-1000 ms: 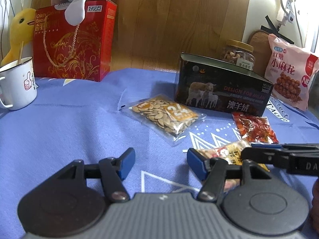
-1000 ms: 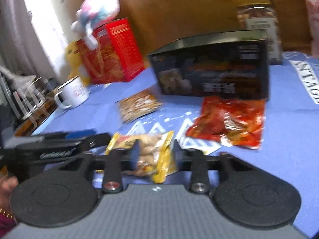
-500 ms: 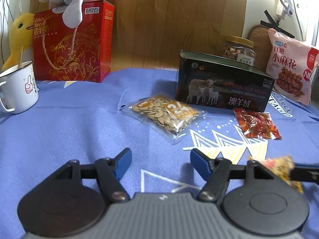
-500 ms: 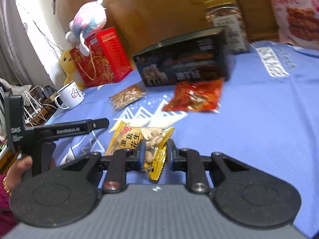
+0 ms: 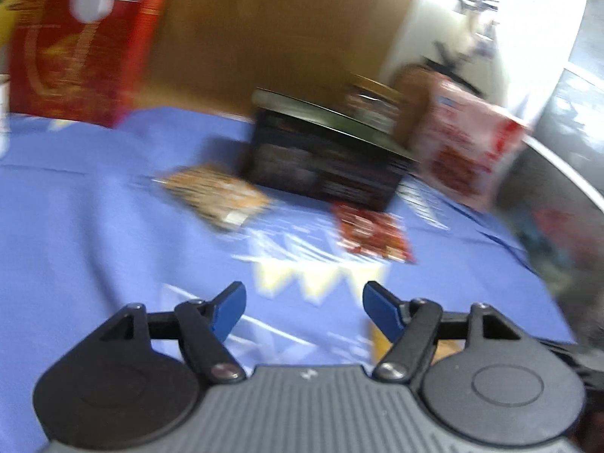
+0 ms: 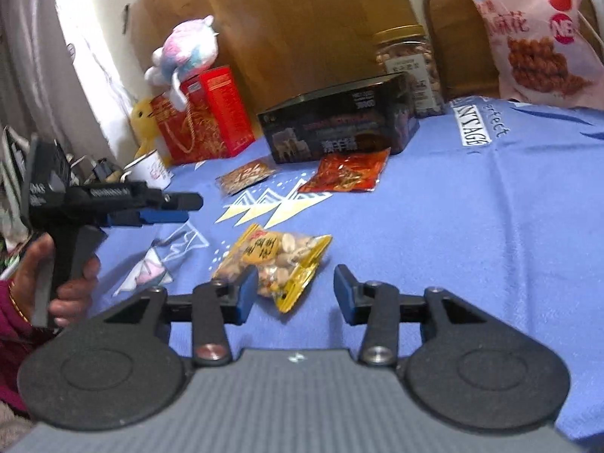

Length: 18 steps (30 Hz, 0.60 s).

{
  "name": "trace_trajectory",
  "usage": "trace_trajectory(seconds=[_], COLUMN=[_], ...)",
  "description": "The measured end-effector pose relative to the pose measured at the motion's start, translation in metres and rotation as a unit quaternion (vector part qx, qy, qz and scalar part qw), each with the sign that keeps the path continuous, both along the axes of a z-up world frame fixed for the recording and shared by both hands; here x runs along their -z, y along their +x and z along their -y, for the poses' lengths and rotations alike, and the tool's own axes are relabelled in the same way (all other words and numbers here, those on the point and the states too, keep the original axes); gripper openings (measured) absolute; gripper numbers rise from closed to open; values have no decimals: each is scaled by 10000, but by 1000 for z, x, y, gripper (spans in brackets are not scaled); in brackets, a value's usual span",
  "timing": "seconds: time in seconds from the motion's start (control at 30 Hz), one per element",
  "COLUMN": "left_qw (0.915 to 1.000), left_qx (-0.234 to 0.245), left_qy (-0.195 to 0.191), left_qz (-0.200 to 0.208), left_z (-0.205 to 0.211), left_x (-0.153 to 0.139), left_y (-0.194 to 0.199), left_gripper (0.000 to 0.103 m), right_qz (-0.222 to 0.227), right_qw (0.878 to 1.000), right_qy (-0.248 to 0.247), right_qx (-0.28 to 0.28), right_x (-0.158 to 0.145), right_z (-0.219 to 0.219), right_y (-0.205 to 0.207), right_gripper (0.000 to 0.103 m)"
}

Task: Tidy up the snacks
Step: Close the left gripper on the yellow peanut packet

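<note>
Step in hand: judged from the layout, the right claw (image 6: 290, 296) has just let go of the peanut packet (image 6: 277, 262) and the next packet is to be chosen.
Right claw: its jaws have just been opening and stand apart; the packet lies on the blue cloth (image 6: 472, 226) partly between them, its near corner by the left pad, no pad pressing it.
Left claw: (image 5: 304, 311) jaws apart, nothing between them; its view is smeared by motion. In the right wrist view it (image 6: 181, 207) shows at 10 o'clock, held in a hand (image 6: 71, 279), above the cloth.
Peanut packet: flat on the cloth, just ahead of the right claw, well apart from the other snacks.
Other snacks: red packet (image 6: 347, 171) at 12 o'clock, touching or just beside the dark box (image 6: 339, 124); seed packet (image 6: 245, 175) toward 11 o'clock, near the box.
Far edge: nut jar (image 6: 409, 64) behind the box, pink bag (image 6: 536, 37) at 1 o'clock, red gift box (image 6: 204, 117) at 11 o'clock.
Doing it well: draw the right claw back clear of the foil corner before lifting, so that the packet is not dragged. For the next packet, come in low and pinch a sealed edge rather than the bulging middle.
Risk: a flat, slick wrapper may slide from the pads.
</note>
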State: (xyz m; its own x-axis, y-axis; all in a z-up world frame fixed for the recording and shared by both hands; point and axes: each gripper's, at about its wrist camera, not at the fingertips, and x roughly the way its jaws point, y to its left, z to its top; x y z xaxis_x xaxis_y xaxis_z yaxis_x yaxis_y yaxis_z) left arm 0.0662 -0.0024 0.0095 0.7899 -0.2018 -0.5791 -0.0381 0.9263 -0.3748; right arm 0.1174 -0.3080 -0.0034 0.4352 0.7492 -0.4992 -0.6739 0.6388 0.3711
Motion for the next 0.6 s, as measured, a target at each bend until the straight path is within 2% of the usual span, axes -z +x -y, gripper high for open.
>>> trace_trajectory(seconds=[0.1,0.2,0.23,0.27,0.3,0.33,0.37,0.4,0.47,0.5,0.6], left_qw=[9984,9955,9947,9935,9934,9927,9932,9935,9932,9928,9931], left_qx=[529,860,907,968,1004,1069,1062,1062,1041,1040,1028], left_qy=[-146,-303,-343,-412,-421,-406,-308,-241,-347,-419,-473], left_qz=[-111,-265,-345,-425,-363,-383,-356,-344,-387,-410,-304], left_z=[20,33,36,39,42,45,49,50,46,43,34], left_x=[1,8,13,18,20,21,21,21,22,21,10], left_y=[5,15,17,21,20,20,18,17,19,20,25], left_gripper=[65,63,59,49,42,40,35,35,32,27,25], right_qz=[117,195,208,281,362,437,494,509,490,497,570], right_qw=[9997,9988,9985,9981,9974,9966,9959,9958,9961,9962,9963], right_qy=[-145,-370,-419,-454,-517,-596,-670,-663,-649,-640,-559], right_qx=[-162,-254,-292,-322,-350,-373,-367,-368,-356,-334,-307], right_x=[1,5,7,8,8,8,9,9,9,8,2], right_z=[-7,-17,-19,-21,-22,-24,-26,-26,-26,-27,-33], right_y=[-3,-2,-2,-2,-4,-6,-6,-6,-2,1,10], right_gripper=[47,47,47,46,39,26,26,25,22,20,15])
